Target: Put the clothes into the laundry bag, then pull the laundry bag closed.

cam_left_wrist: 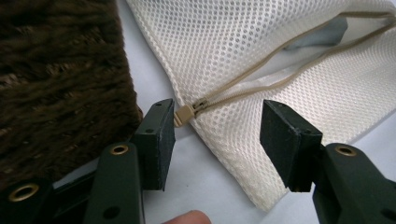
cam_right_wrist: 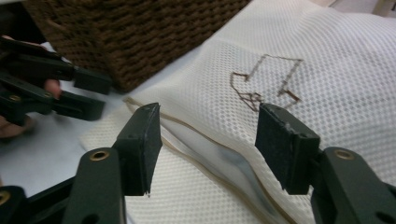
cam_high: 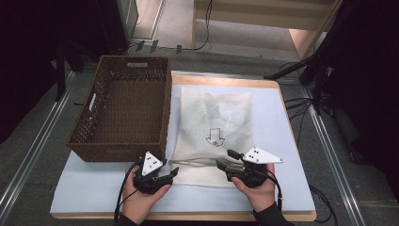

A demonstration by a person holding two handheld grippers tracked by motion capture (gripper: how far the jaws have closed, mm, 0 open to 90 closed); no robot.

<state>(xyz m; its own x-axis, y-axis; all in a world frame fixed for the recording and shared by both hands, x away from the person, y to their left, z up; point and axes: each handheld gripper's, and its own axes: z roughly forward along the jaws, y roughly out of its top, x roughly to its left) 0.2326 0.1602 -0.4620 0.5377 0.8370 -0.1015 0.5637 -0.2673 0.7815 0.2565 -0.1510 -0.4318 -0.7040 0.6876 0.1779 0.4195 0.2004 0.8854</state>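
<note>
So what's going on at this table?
A person holds a two-jaw tool in each hand at the near edge of a white mesh laundry bag lying flat beside a brown wicker basket. The bag's zipper is partly open. The left tool is open beside the zipper pull; the right tool is open over the gap.

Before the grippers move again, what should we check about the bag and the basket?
1. Zipper open: ok, it gapes along the near edge of the mesh bag.
2. Zipper pull reachable: ok, beside one jaw of the left hand-held gripper, untouched.
3. Left jaws free: ok, open.
4. Right hand-held gripper free: ok, open above the gap.
5. Basket ready: ok, it stands left of the bag.
6. What is inside the bag: cannot tell.
</note>
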